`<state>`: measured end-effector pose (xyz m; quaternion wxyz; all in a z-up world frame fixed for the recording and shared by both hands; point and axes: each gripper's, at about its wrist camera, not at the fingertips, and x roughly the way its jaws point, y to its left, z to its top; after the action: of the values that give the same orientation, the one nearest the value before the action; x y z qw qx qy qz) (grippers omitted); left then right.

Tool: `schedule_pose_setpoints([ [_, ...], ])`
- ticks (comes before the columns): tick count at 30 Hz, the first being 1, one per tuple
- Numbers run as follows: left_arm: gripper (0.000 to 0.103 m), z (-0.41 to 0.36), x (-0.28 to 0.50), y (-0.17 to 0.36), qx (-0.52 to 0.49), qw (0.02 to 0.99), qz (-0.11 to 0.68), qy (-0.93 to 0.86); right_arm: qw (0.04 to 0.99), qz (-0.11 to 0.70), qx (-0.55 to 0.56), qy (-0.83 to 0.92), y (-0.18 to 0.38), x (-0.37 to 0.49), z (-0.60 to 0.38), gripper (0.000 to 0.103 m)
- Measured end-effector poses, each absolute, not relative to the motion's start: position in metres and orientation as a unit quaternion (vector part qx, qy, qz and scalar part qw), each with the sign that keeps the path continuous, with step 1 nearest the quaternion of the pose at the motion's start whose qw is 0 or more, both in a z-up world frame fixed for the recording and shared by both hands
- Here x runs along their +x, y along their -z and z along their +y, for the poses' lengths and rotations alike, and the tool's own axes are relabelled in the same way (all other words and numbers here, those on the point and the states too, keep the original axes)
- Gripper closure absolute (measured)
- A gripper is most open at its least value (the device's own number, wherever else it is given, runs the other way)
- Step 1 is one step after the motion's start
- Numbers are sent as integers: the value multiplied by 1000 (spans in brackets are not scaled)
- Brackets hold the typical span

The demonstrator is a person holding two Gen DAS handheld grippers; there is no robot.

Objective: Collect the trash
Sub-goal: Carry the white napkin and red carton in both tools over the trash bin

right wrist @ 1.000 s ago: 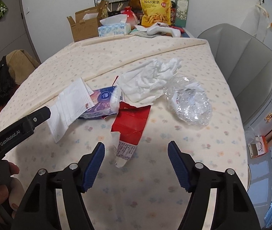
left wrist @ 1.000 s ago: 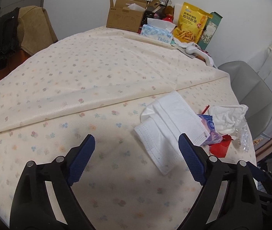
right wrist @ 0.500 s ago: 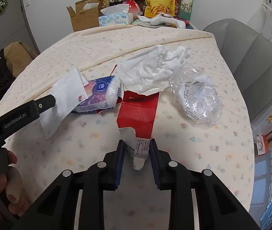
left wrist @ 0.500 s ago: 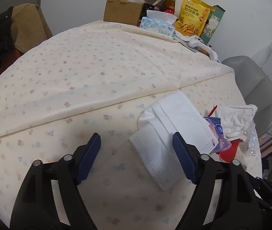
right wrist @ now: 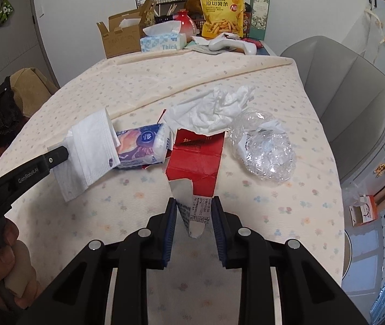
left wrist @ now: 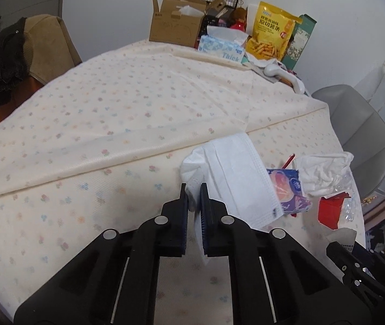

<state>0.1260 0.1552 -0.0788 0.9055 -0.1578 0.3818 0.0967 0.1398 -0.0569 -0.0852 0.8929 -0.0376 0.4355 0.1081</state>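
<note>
A white face mask (left wrist: pixel 236 168) lies on the flowered tablecloth (left wrist: pixel 111 124). My left gripper (left wrist: pixel 193 189) is closing and its pads pinch the mask's near left edge. In the right wrist view that mask (right wrist: pixel 89 146) hangs from the left gripper's black finger (right wrist: pixel 57 157). My right gripper (right wrist: pixel 193 203) is shut on the printed white flap of a torn red carton (right wrist: pixel 195 159). Between them lies a blue tissue pack (right wrist: pixel 141 143). A crumpled white tissue (right wrist: pixel 214 108) and a crumpled clear plastic wrapper (right wrist: pixel 265 149) lie beyond the carton.
At the table's far end stand a cardboard box (left wrist: pixel 176 24), a tissue box (left wrist: pixel 222 48) and a yellow snack bag (left wrist: pixel 271 35). A grey chair (right wrist: pixel 349 92) stands at the right edge. A person's hand (right wrist: pixel 2 270) holds the left gripper's handle.
The left gripper went from wide open to pinching the mask's edge. The right gripper closed on the carton's flap half a second ago and keeps hold of it.
</note>
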Motion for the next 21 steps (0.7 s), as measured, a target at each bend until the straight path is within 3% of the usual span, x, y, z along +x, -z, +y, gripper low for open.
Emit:
schedule_pose_setpoints([
  [21,94,115,89,21,-130,933,327,-75,923,370,-20,-101,24,94,-92,77],
])
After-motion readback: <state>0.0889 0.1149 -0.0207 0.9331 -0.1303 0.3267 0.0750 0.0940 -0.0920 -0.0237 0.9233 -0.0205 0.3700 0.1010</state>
